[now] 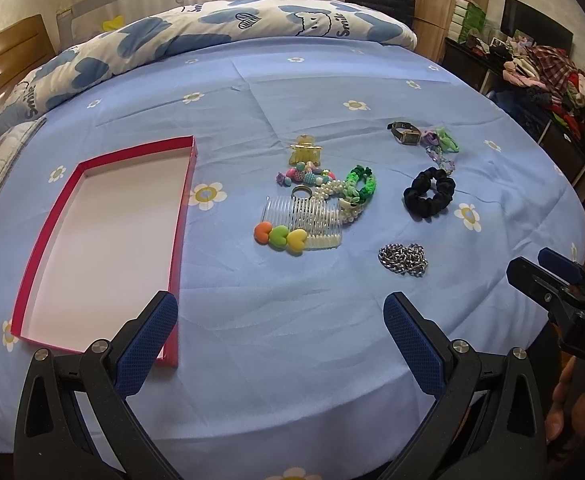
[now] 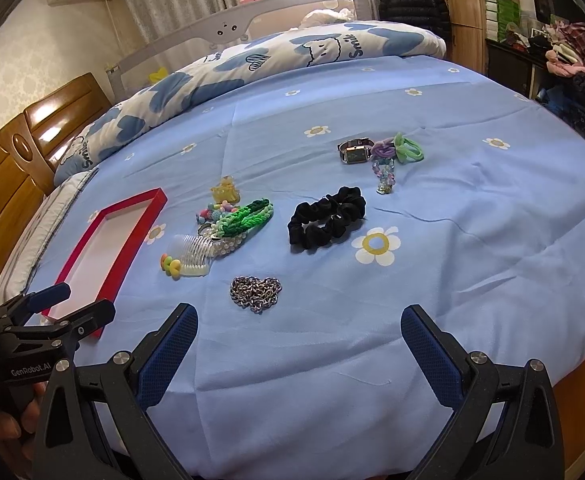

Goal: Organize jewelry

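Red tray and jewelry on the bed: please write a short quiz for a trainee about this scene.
1. True or false: the red tray already holds jewelry.
2. Which item lies nearest the right gripper? A) silver chain B) watch C) black scrunchie
3. Fill in: both the left gripper and the right gripper are ___.

Key: 1 false, it is empty; 2 A; 3 open.
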A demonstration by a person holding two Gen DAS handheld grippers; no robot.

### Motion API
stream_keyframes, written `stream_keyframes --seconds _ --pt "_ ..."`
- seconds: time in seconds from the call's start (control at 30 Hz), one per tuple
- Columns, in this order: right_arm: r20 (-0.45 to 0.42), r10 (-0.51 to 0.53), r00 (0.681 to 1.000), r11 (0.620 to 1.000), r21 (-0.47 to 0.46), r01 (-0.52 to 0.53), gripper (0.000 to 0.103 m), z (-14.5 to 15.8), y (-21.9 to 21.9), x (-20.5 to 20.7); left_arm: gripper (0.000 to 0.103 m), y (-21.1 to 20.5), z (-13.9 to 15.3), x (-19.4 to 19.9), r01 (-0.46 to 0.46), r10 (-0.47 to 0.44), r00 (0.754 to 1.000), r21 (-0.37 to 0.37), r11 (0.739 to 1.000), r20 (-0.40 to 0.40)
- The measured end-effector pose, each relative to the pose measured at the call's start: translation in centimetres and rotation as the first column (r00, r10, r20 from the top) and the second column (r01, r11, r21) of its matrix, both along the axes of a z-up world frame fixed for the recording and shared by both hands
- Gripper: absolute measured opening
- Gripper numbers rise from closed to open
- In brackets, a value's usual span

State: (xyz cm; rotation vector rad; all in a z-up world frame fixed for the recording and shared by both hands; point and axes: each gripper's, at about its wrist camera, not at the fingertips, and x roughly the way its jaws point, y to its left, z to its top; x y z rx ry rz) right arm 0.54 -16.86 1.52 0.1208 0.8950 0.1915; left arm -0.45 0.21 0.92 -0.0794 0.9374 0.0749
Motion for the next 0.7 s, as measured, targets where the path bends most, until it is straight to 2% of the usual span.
stream_keyframes --seconds 0.3,0.7 --pt "-0.002 -0.001 1.0 1.0 0.011 0.001 0.102 -0.2 -0.2 0.3 0.103 0.2 -0.1 0.3 0.001 -0.001 1.0 -0.007 1.0 -0.012" --pt "-0.021 -0.002 1.0 0.999 0.035 0.003 0.102 -1.2 -0.8 2.0 0.102 1.4 -1.2 2.6 0.008 -0.011 0.999 -0.071 0.997 -0.042"
